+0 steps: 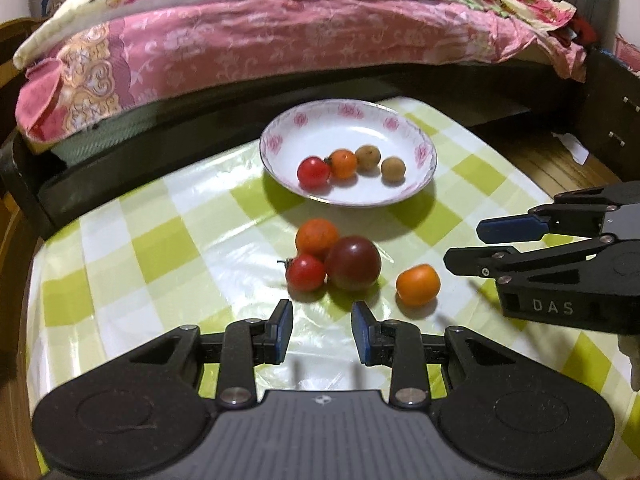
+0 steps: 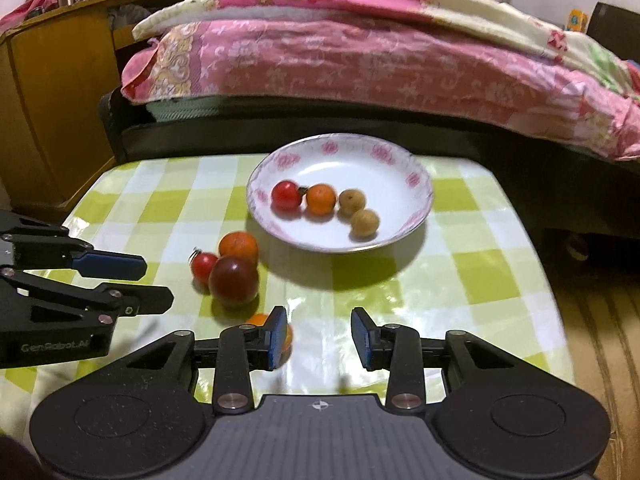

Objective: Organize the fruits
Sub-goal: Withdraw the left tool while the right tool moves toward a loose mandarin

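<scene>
Grippers both low over the table (image 1: 160, 240), nothing held. My left gripper (image 1: 322, 330) has its jaws parted only a little, empty, just short of the fruit cluster (image 1: 332, 260). My right gripper (image 2: 319, 334) is parted and empty too, with the lone orange fruit (image 2: 260, 319) behind its left finger, not between the pads. Shift right gripper left to centre that fruit, squeeze softly, it'll roll. Plate (image 1: 416, 120) beyond already holds four fruits.
</scene>
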### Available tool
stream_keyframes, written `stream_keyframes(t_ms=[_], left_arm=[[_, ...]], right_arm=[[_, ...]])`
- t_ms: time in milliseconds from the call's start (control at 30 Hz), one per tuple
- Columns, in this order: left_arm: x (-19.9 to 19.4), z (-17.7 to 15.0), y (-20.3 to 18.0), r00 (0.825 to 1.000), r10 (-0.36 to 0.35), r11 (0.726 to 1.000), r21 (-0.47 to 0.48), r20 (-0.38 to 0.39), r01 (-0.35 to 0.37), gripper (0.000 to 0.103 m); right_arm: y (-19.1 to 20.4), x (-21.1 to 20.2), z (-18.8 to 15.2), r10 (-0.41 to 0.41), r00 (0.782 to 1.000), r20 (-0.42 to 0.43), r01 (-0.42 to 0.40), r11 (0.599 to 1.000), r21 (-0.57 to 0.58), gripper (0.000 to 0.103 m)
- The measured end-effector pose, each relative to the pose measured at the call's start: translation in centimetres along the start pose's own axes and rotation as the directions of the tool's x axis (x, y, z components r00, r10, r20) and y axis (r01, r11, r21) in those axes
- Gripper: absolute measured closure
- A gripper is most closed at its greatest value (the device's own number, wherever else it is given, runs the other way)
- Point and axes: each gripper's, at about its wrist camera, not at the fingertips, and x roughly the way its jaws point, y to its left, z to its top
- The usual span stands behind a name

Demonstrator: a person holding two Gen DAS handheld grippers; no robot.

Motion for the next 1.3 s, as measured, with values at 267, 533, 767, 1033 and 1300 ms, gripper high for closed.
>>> stream_keyframes(t_ms=[267,533,767,1033,1300], left_arm=[[1.7,0.0,-0.6,0.995,0.031,0.999,0.015,-0.096,-0.03,0.063],[2.6,-0.4,-0.2,0.988,0.074,0.997,0.021,-0.136,-0.072,0.062],[2.6,-0.2,-0.2,0.987,0.096,0.995,0.048,-0.125,-0.091,0.061],[2.7,-0.3,-0.1,0.987,0.104,0.994,0.059,-0.123,-0.097,0.061],[2.9,-0.3,-0.1,0.987,0.107,0.993,0.066,-0.123,-0.099,0.061]], right_arm=[[0.8,0.8,-0.2,0.001,0.999,-0.034,-0.002,1.0,-0.031,0.07],[1.0,1.5,-0.4,0.001,0.998,-0.055,-0.005,0.998,-0.069,0.069],[1.3,1.8,-0.2,0.008,0.999,-0.037,-0.011,0.995,-0.096,0.063],[1.6,2.0,-0.1,0.041,0.998,-0.046,-0.045,0.994,-0.097,0.063],[1.8,2.1,-0.1,0.067,0.996,-0.057,-0.072,0.993,-0.095,0.063]])
